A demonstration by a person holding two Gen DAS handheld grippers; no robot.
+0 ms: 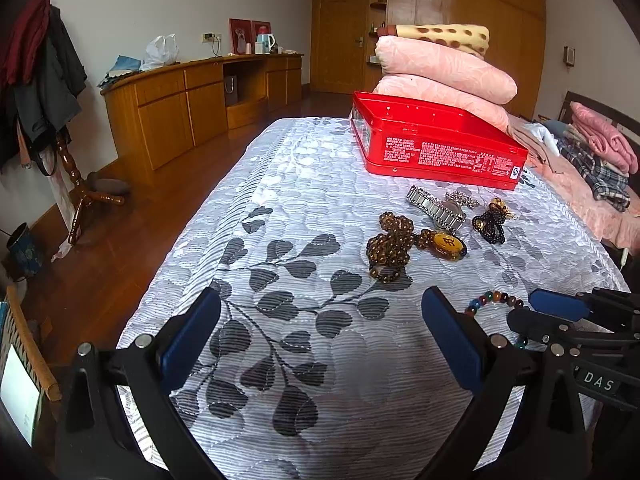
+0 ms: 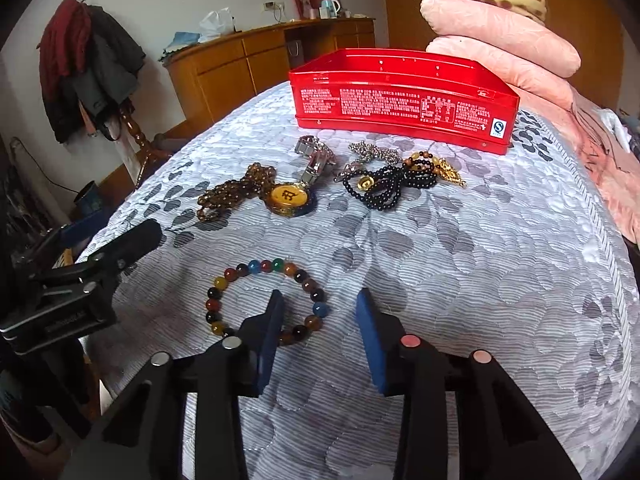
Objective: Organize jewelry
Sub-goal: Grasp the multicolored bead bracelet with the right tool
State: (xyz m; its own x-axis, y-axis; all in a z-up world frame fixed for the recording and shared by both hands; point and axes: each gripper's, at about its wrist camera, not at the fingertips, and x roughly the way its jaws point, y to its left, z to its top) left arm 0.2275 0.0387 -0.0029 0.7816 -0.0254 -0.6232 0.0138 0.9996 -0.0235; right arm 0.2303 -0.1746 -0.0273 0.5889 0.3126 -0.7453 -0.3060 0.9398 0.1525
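Observation:
An open red tin box stands on the bed. In front of it lie a brown bead necklace with an amber pendant, a silver watch, a silver bead chain, and black and gold bead bracelets. A multicoloured bead bracelet lies nearest. My right gripper is open, its jaws straddling the bracelet's right side. My left gripper is open and empty over bare quilt, left of the bracelet.
The grey leaf-pattern quilt covers the bed. Pink pillows and a spotted blanket are stacked behind the box. Folded clothes lie at the right. A wooden cabinet and a coat stand are at the left across the floor.

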